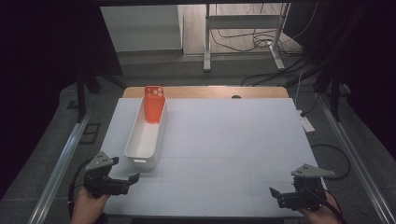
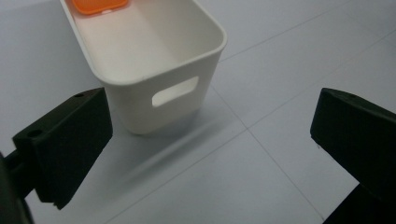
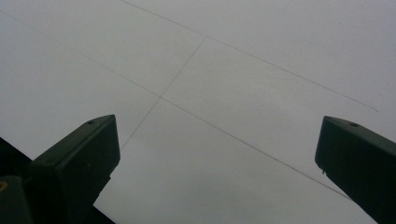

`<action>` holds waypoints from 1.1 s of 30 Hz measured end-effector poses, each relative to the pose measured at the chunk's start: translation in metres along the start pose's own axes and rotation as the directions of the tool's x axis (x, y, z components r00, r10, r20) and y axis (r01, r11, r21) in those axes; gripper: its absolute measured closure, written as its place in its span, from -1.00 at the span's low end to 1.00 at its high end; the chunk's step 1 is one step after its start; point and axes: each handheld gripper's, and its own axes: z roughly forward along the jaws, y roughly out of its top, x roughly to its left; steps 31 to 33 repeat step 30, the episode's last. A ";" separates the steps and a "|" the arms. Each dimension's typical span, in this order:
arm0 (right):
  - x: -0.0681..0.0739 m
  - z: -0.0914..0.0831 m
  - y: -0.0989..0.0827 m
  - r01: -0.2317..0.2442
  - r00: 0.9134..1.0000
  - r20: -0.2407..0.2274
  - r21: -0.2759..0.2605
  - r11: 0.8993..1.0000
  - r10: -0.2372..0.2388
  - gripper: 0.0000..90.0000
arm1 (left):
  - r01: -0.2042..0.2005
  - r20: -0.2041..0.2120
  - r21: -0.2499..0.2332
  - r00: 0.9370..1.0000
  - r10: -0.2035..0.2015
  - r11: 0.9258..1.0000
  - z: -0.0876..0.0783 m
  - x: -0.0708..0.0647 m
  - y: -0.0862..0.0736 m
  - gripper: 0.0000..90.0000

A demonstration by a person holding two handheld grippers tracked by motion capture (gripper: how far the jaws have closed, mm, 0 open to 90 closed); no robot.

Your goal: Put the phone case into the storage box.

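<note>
A white table (image 1: 224, 140) sits in a dim room. The left gripper (image 1: 122, 179) is released, jaws wide apart, near the bin (image 1: 148, 135); the right gripper (image 1: 276, 193) is likewise released over bare table. The orange phone (image 1: 153, 103) leans in the bin's far end. A careless reach could nudge the light bin and topple the phone.

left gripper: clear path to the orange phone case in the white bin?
Probably yes. The left gripper is open just short of the white bin's near end, nothing between. The orange phone case leans against the far end, sticking up above the rim, so reaching over looks feasible.
</note>
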 end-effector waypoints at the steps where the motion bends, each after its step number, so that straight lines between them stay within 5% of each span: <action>1: 0.000 0.000 0.000 0.000 1.000 0.000 0.000 1.000 0.000 -1.00 | 0.003 0.001 0.002 1.000 -0.003 1.000 -0.001 0.000 -0.001 -1.00; 13: 0.000 0.000 0.000 0.001 1.000 0.002 0.002 1.000 -0.001 -1.00 | 0.008 -0.031 0.011 0.999 -0.008 1.000 -0.008 -0.002 -0.012 -1.00; 24: 0.001 0.001 0.000 0.002 1.000 0.001 0.005 1.000 -0.002 -1.00 | -0.034 -0.067 0.051 0.997 0.038 0.998 -0.005 -0.008 -0.012 -1.00; 33: 0.000 0.001 0.000 0.003 1.000 0.001 0.010 1.000 -0.003 -1.00 | -0.008 -0.060 0.057 0.998 0.012 0.998 -0.004 -0.006 -0.011 -1.00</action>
